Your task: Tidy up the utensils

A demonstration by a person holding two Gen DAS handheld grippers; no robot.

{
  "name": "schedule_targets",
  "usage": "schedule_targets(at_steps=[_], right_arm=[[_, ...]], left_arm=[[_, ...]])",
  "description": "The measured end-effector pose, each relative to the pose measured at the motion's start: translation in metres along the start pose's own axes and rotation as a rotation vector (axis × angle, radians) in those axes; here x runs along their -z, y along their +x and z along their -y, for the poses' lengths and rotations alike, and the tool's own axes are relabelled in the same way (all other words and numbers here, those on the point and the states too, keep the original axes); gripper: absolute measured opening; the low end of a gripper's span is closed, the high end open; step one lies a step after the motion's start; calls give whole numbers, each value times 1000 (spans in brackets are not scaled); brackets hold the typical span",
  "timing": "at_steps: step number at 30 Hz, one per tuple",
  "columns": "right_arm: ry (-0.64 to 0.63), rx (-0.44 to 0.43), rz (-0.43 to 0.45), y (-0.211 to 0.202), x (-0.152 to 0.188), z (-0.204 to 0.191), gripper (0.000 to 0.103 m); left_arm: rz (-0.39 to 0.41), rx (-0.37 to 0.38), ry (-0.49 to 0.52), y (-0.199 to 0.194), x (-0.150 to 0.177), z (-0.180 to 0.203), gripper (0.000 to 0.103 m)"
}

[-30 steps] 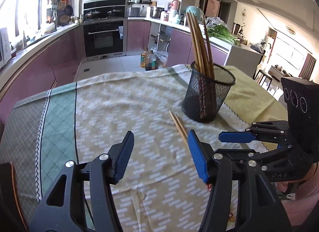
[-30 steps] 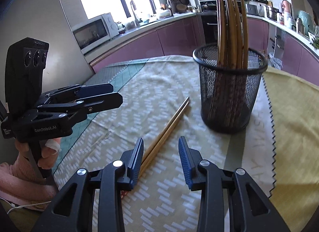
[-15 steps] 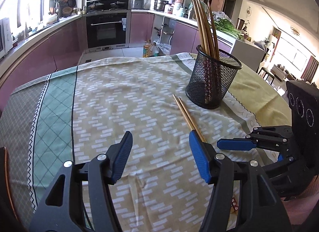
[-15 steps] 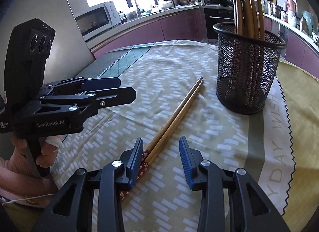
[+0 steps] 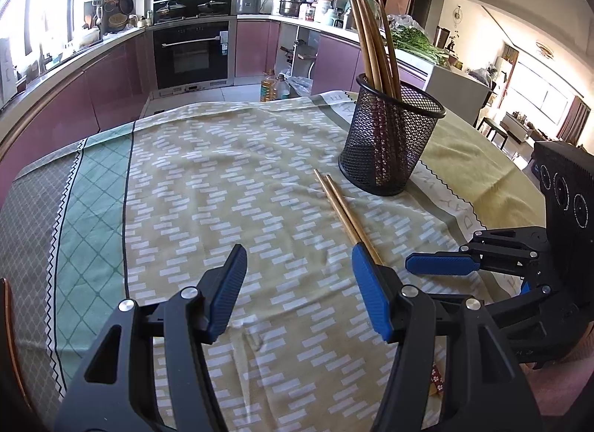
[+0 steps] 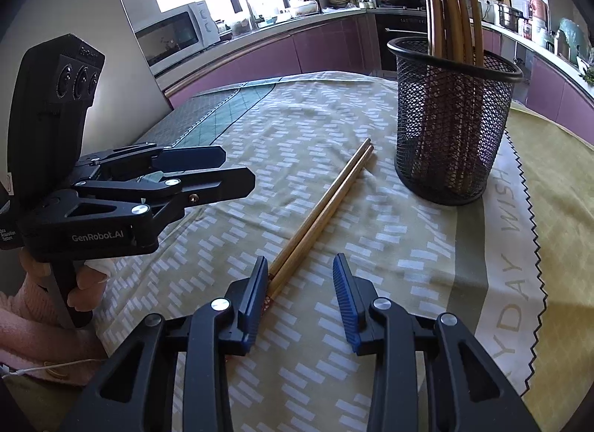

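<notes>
In the left wrist view, the left hand-held gripper [image 5: 299,289] fills the lower part of the frame with its blue-padded fingers [image 5: 226,292] spread wide apart over the patterned tablecloth [image 5: 208,187], holding nothing. A pair of wooden chopsticks [image 5: 339,207] lies flat on the cloth right of centre, running from just in front of the black mesh holder [image 5: 389,142] down toward the lower right, where the near ends pass behind the gripper's right finger. The holder stands upright in the upper right of centre, with several more long chopsticks [image 5: 371,34] leaning inside it. The right hand-held gripper [image 5: 441,265] enters from the right edge, seen side-on.

In the right wrist view, the right hand-held gripper [image 6: 300,294] sits at the bottom centre, jaws apart and empty. The pair of wooden chopsticks [image 6: 326,209] lies diagonally in the middle of the frame, its decorated near ends right by the inner face of the left finger; whether they touch it is hard to tell. The black mesh holder [image 6: 449,127] stands in the upper right, just beyond the far tips. The left hand-held gripper [image 6: 208,168] shows at the left edge, above the desk [image 6: 549,172]
</notes>
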State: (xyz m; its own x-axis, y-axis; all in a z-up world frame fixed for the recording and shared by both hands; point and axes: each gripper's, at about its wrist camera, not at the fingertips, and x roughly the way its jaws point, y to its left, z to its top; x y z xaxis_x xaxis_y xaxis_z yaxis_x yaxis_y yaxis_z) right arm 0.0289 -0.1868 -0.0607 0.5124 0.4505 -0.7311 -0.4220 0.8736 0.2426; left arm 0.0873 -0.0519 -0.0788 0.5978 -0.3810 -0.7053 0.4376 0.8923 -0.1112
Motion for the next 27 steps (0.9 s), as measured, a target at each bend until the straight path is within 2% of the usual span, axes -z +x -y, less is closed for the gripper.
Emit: schedule_targets(at_steps=[10,14,21,27], right_arm=[[-35,29,-15,1,-3,-2,33],[-41,71,-32,-1,-3,2,29],[-9,0,-6,-6,-4,2,28],[-39,-8,-22,3,-5,-8,28]], left_arm=[[-9,4,18,4,0,5,58],[-16,9,25,7,0,8,58],[-23,10,43,12,-1,13,58],[-24,10,34,13,-3,12,58]])
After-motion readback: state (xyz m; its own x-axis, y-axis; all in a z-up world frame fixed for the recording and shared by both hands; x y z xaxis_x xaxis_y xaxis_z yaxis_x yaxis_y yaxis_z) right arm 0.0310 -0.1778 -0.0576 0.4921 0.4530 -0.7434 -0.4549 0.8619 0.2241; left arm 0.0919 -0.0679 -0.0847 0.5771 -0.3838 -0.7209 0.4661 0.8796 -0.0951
